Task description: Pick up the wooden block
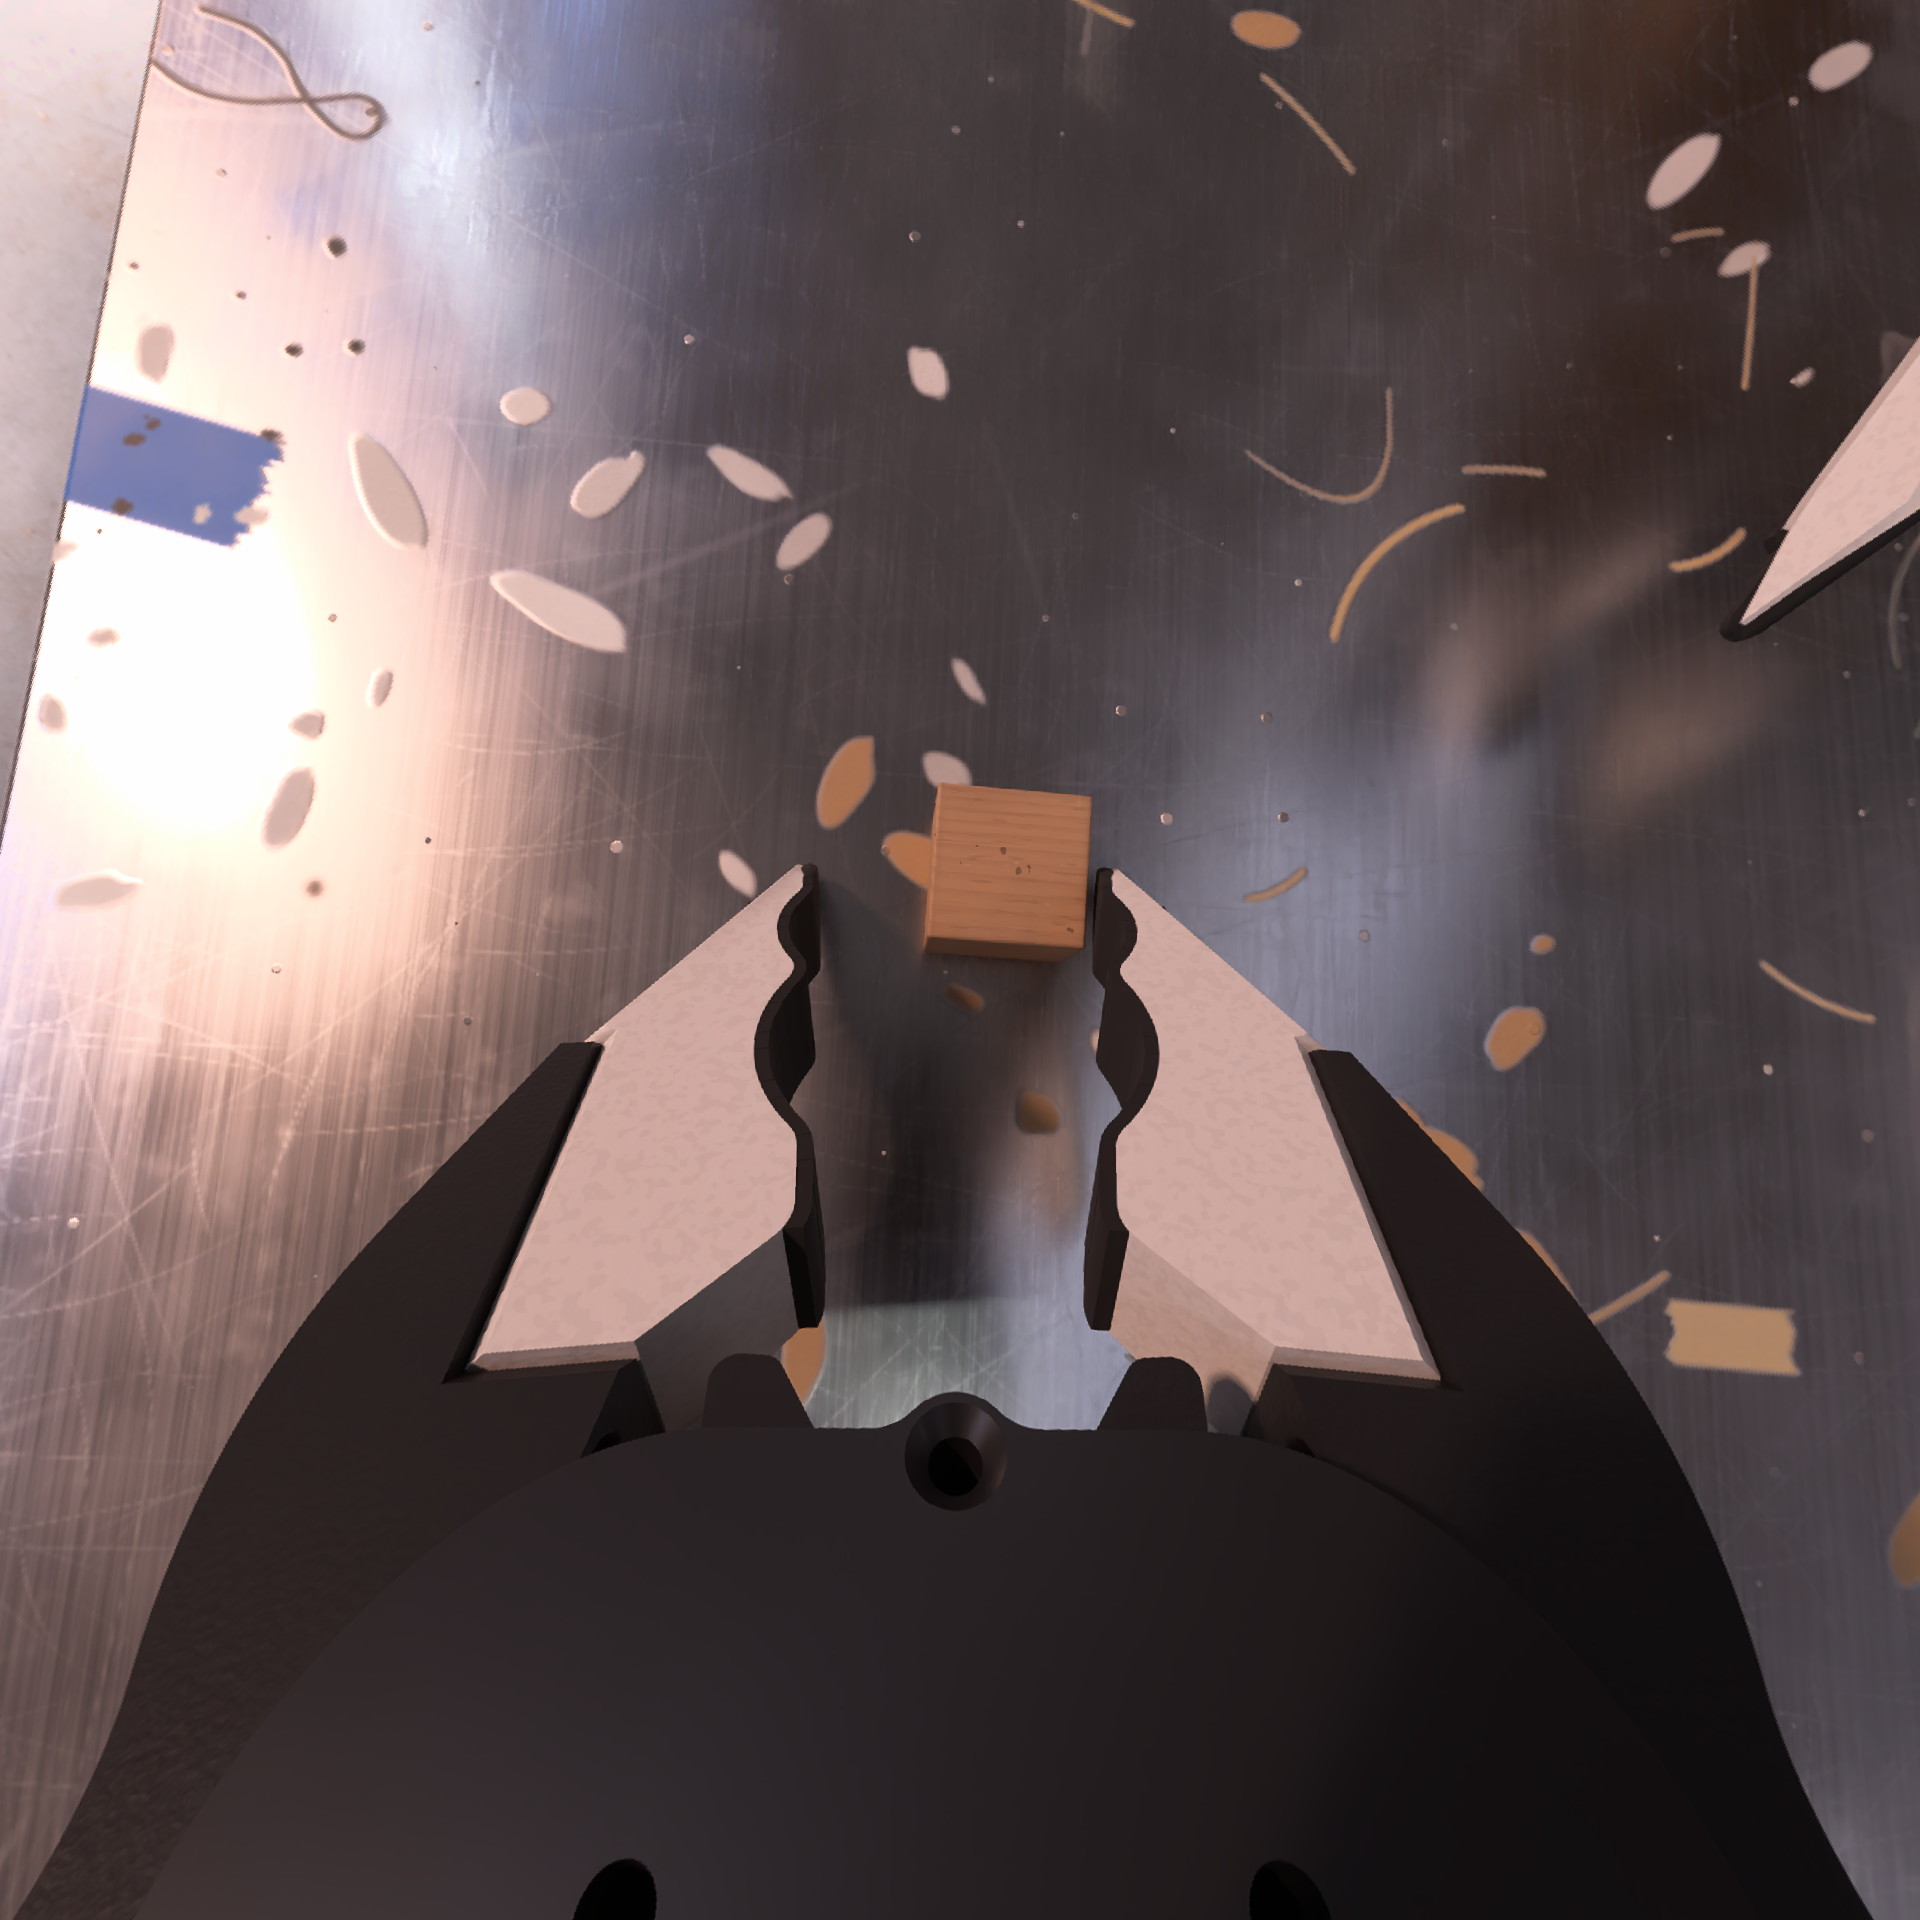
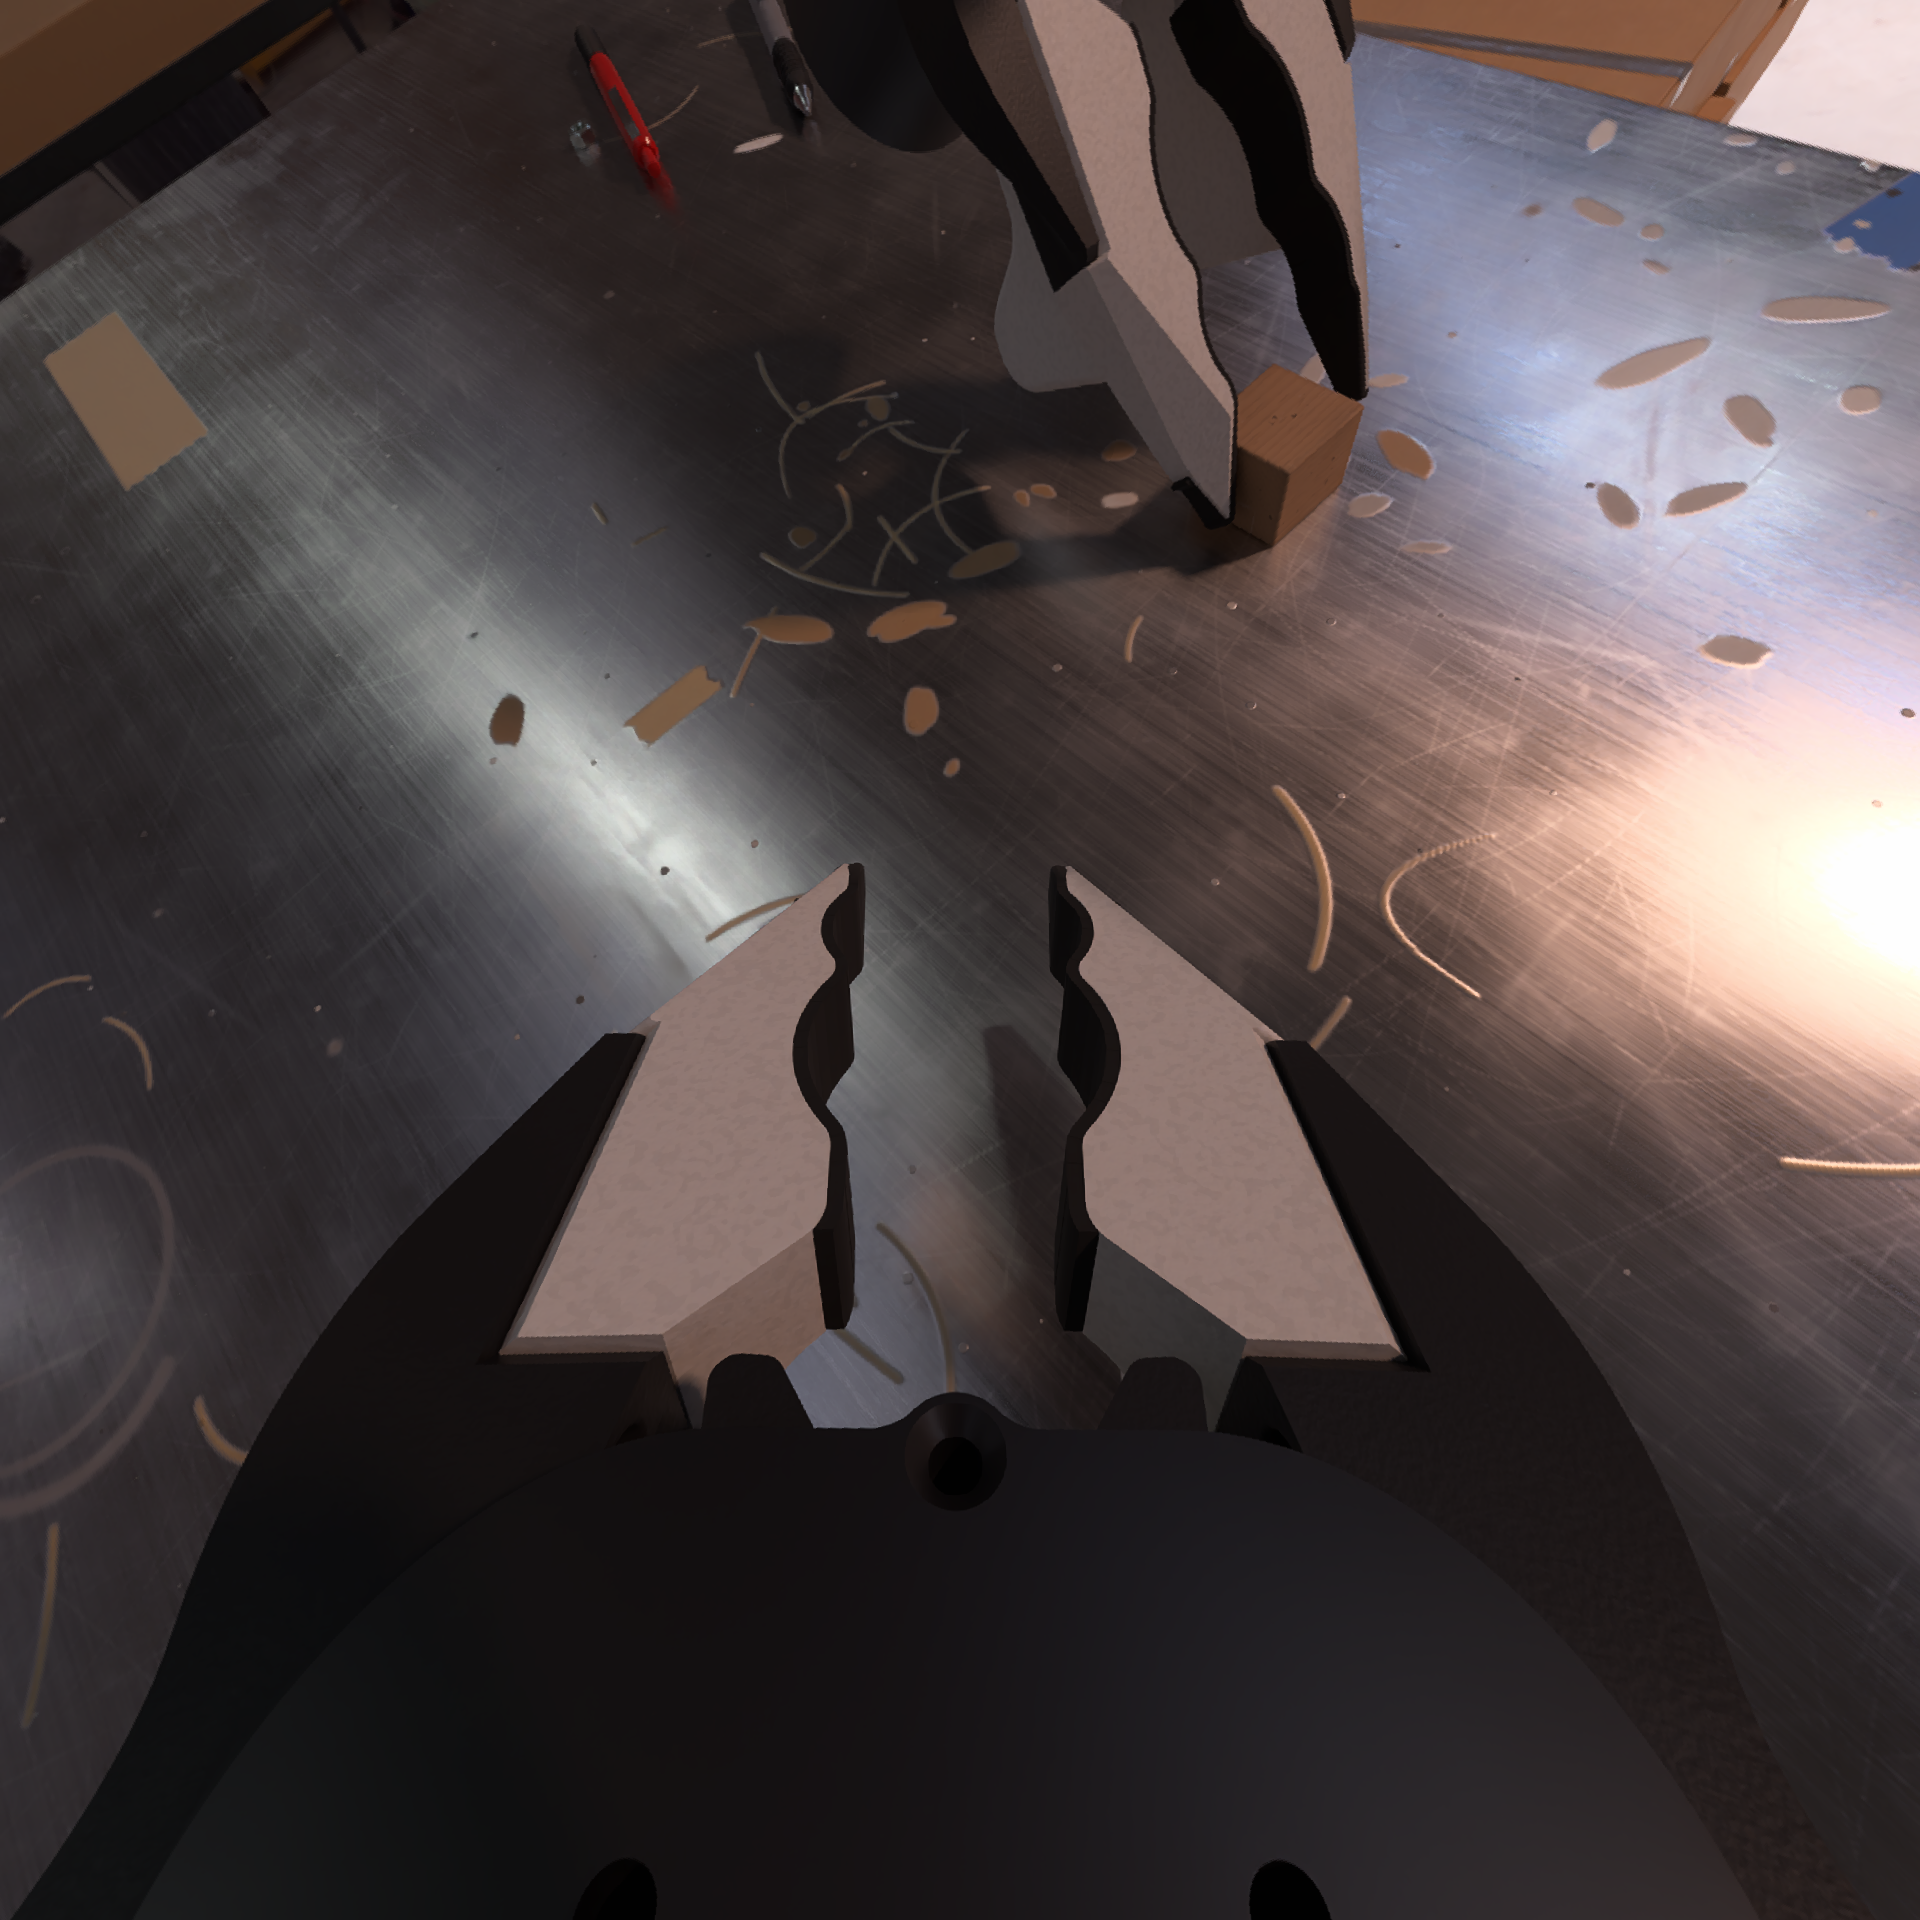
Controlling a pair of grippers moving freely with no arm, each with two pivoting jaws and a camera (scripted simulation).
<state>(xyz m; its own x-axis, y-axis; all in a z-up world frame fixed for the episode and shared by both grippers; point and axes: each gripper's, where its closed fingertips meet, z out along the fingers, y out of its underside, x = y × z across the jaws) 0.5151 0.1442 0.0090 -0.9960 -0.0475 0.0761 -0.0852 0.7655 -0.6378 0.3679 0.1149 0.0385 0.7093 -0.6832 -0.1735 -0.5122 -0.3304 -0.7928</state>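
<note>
Left wrist view shows us the wooden block [image 1: 1008, 883] resting on the metal desk [image 1: 1351, 727], sitting at the tips of our left hand-held gripper [image 1: 954, 883]. Its fingers are spread wider than the block, with nothing held between them. The block lies off-centre in the gap, close against the right-side fingertip, while the other fingertip stands clear of it.

From the right wrist view, we see the same gripper [image 2: 1294, 447] reaching down with its tips straddling the block [image 2: 1299, 452], one finger in front of the block's near face and one behind it, both very near the desk [image 2: 416, 831] surface. We cannot tell whether either pad is already touching the wood.

We judge the approach to be essentially done; closing on the block and lifting it are left. Nothing shows the block off the desk yet.

Our right hand-held gripper [image 2: 956, 883] hangs well apart from the block, over bare metal, fingers parted and empty.

For room, the desk around the block is flat, scattered only with thin shavings and flecks that should not obstruct a lift. The desk's edge runs far off to the left in the left wrist view, beside a strip of blue tape [image 1: 171, 478]. A red pen [image 2: 623, 104] and a dark marker [image 2: 784, 62] lie well away near the far edge.
</note>
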